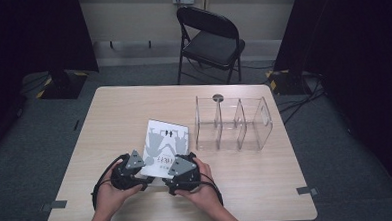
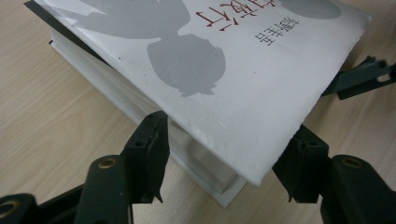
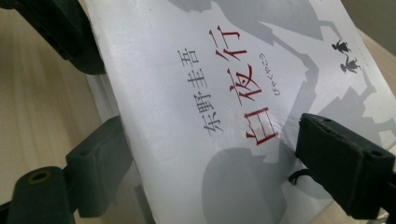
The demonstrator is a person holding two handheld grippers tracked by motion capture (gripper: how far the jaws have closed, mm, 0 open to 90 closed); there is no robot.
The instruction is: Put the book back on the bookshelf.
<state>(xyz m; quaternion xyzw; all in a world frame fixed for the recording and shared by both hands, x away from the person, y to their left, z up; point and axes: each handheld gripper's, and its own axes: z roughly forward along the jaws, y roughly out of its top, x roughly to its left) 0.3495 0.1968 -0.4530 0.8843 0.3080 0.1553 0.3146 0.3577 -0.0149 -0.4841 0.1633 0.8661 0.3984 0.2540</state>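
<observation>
The thick white paperback book (image 1: 164, 144) lies flat on the pale wooden worktop (image 1: 109, 124), long axis pointing away, its near corner straddled by the left tool's (image 2: 224, 154) parted jaws, the right tool (image 3: 210, 154) likewise apart over its cover.

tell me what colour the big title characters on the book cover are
Red, on a white cover with grey silhouettes; the book shows it best in the right gripper view.

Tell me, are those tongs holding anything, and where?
Both sets of tongs sit at the near edge of the white book. The left tongs straddle its near corner; the right tongs bracket its cover. A firm grip cannot be told.
</observation>
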